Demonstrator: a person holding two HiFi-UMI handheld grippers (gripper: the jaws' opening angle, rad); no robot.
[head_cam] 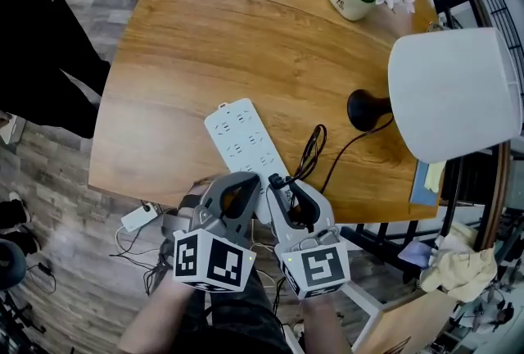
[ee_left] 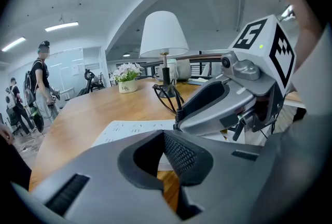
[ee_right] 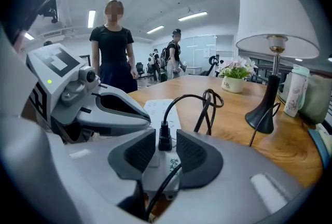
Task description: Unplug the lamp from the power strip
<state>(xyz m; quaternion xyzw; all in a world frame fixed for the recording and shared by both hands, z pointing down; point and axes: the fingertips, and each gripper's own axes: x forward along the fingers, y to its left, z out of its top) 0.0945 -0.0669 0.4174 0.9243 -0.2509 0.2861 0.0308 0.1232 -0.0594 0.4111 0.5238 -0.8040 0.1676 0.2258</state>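
Right tool [ee_right: 166, 134] tilted down, jaws apart astride plug [ee_right: 164, 143]; left tool [ee_left: 163, 133] closed alongside.

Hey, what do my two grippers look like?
Both the left gripper and right gripper have smooth light-grey shells, dark textured pads on the tongs, and a white cube with black square markers behind. A small green light shows on each cube.
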